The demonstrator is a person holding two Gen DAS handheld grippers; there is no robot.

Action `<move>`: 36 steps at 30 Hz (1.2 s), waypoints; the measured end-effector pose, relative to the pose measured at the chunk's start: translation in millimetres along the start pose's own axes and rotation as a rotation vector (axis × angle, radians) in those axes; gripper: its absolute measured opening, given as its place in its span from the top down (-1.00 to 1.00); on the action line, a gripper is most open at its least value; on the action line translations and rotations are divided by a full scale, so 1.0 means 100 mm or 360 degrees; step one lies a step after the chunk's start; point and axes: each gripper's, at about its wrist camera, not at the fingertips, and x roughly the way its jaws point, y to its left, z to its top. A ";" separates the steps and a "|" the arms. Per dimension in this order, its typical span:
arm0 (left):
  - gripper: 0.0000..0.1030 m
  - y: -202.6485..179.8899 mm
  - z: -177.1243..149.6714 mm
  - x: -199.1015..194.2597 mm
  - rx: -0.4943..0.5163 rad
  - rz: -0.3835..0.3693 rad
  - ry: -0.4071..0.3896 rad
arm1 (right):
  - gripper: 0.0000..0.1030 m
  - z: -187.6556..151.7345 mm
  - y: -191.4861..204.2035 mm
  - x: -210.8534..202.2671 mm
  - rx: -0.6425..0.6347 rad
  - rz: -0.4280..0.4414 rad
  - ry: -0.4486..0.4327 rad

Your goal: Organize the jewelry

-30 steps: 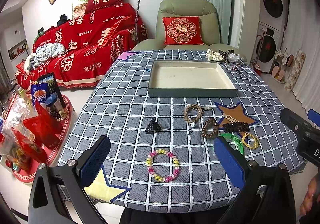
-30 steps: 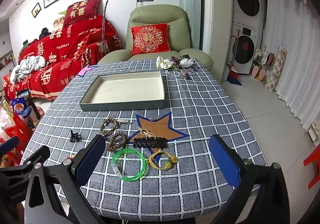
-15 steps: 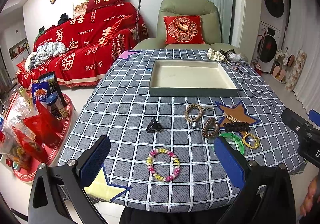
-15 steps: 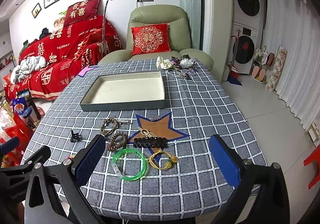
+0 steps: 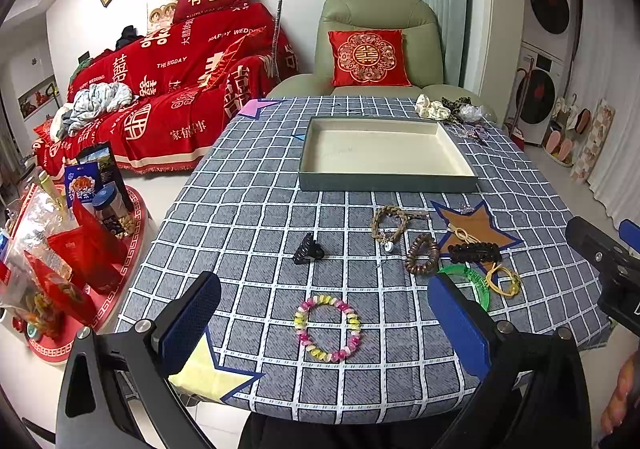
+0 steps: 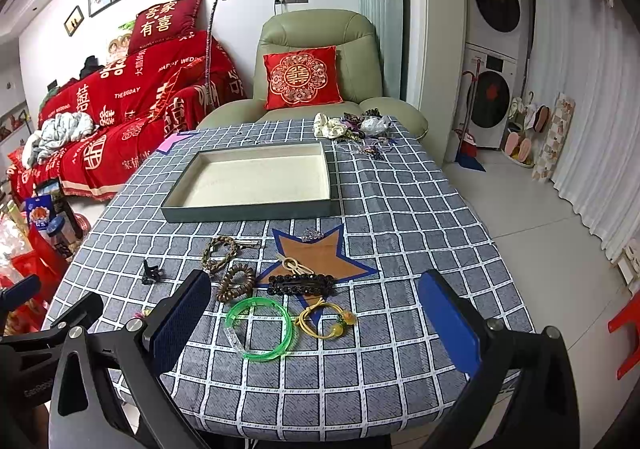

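Your table (image 5: 248, 217), draped in a grey grid cloth, fills both views, and at its twelve o'clock end stands a green armchair (image 6: 320, 33) with a red cushion (image 6: 302, 77). To the table's ten o'clock runs a sofa under a red cover (image 5: 168, 81). On the cloth, toward twelve o'clock, sits the shallow grey tray (image 5: 384, 181) with a cream floor, nothing in it. At the tray's one o'clock corner lies a heap of scrunchies and small trinkets (image 6: 356, 127).

Your left gripper (image 5: 324, 323) hangs over the near edge with its blue pads spread wide and nothing between them; your right gripper (image 6: 316, 323) is likewise wide apart and holds nothing.

The jewelry is all outside the tray, on the near half of the table. Between your left fingers, just ahead of them, lies the pastel bead bracelet (image 5: 327, 328). At its eleven o'clock, well apart, rests a black claw clip (image 5: 307, 249). Between your right fingers lies the green bangle (image 6: 261, 328), with a yellow cord bracelet (image 6: 325, 320) just beside it at three o'clock. At the bangle's twelve o'clock a black beaded barrette (image 6: 301, 284) lies across the lower point of an orange star patch (image 6: 324, 255); a cream hair tie (image 6: 294, 265) touches its far edge. At the barrette's nine o'clock sits a dark wooden bead bracelet (image 6: 236, 283), and beyond it at eleven o'clock a braided brown bracelet (image 6: 218, 253). A tiny sparkling piece (image 6: 312, 236) rests at the star's top point.
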 end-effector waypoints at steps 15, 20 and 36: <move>-1.00 -0.03 0.00 -0.01 0.0008 -0.0001 0.0004 | -1.00 0.00 0.00 0.00 -0.0003 0.0001 0.0000; -1.00 -0.03 0.00 -0.01 0.0007 -0.0002 0.0004 | -1.00 0.00 0.00 0.00 -0.0002 0.0001 -0.0001; -1.00 -0.03 0.00 -0.02 0.0006 -0.0001 0.0010 | -1.00 -0.01 0.00 0.01 -0.0001 0.0005 0.0000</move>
